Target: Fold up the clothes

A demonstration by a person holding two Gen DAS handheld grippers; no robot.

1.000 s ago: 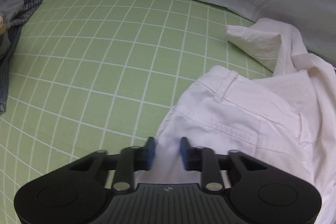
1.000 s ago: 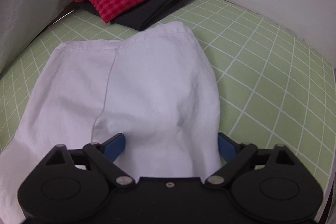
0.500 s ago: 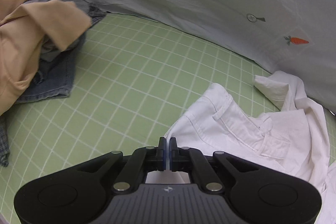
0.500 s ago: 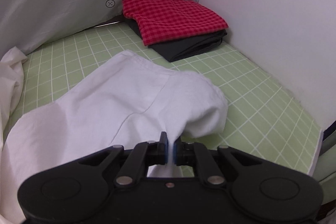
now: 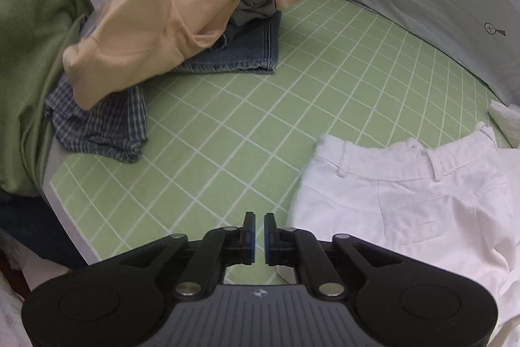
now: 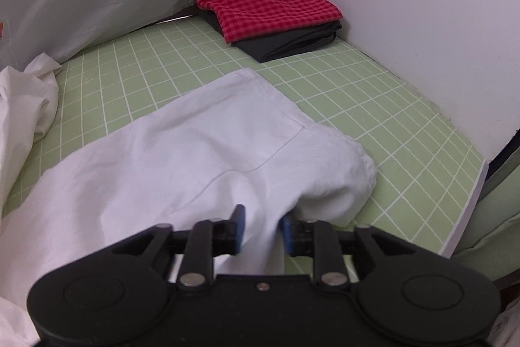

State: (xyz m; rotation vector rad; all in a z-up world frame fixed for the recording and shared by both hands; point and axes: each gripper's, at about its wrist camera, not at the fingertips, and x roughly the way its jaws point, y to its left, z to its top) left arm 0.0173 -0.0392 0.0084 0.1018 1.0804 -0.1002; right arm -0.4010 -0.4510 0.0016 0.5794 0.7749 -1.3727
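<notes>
White trousers [image 5: 422, 200] lie on the green gridded mat [image 5: 243, 126], waistband toward the left wrist view's far right. My left gripper [image 5: 257, 236] hovers just left of them, its jaws parted by a narrow gap that shows only mat; a scrap of white cloth peeks under the right finger. In the right wrist view the trouser leg [image 6: 195, 158] is spread flat with a rounded fold at its right end. My right gripper [image 6: 262, 230] is open, and a ridge of that white cloth still lies between its fingers.
An unfolded pile sits far left: a tan garment [image 5: 169, 5], jeans [image 5: 247, 51], a plaid shirt [image 5: 100, 122]. A folded red checked cloth [image 6: 263, 5] tops a dark garment [image 6: 292, 44] in the back corner. Crumpled white fabric [image 6: 26, 96] lies left. The mat edge [image 6: 468, 210] runs at the right.
Both grippers were shut on the white trousers half a second ago; both have now parted. The left view has swung left toward the clothes pile, and the trousers lie flatter.
</notes>
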